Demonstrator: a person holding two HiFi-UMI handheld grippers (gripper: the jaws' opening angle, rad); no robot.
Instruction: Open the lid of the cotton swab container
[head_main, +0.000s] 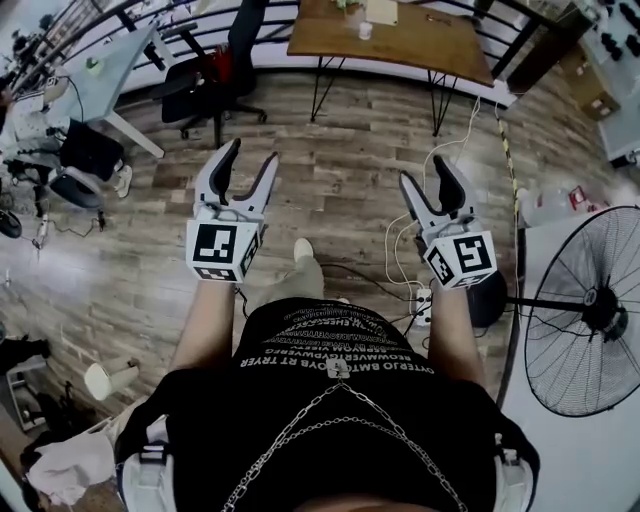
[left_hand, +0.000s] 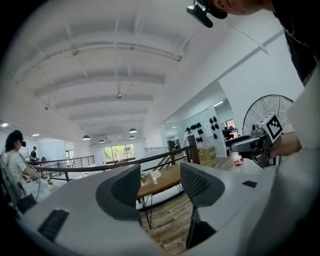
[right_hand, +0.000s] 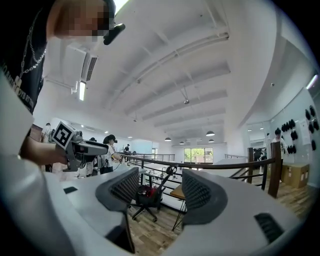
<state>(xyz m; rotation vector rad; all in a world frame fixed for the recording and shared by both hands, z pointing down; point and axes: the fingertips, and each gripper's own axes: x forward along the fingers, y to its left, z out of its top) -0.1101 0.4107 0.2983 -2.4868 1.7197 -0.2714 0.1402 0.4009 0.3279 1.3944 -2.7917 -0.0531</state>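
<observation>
My left gripper (head_main: 253, 152) is held out level over the wood floor, open, with nothing between its jaws. My right gripper (head_main: 425, 170) is beside it, also open and empty. Far ahead stands a wooden table (head_main: 420, 40) with a small white container (head_main: 365, 30) and other small items on it; I cannot tell which one holds cotton swabs. In the left gripper view, the left gripper (left_hand: 160, 185) frames that table (left_hand: 167, 180), with the right gripper (left_hand: 250, 142) off to the side. The right gripper view shows the right gripper (right_hand: 160, 187) open and the left gripper (right_hand: 85, 147) at its left.
A black office chair (head_main: 225, 70) stands ahead on the left by a white desk (head_main: 110, 60). A large floor fan (head_main: 590, 310) is close on the right. Cables and a power strip (head_main: 422, 300) lie on the floor by my feet. A railing (right_hand: 200, 165) runs behind the table.
</observation>
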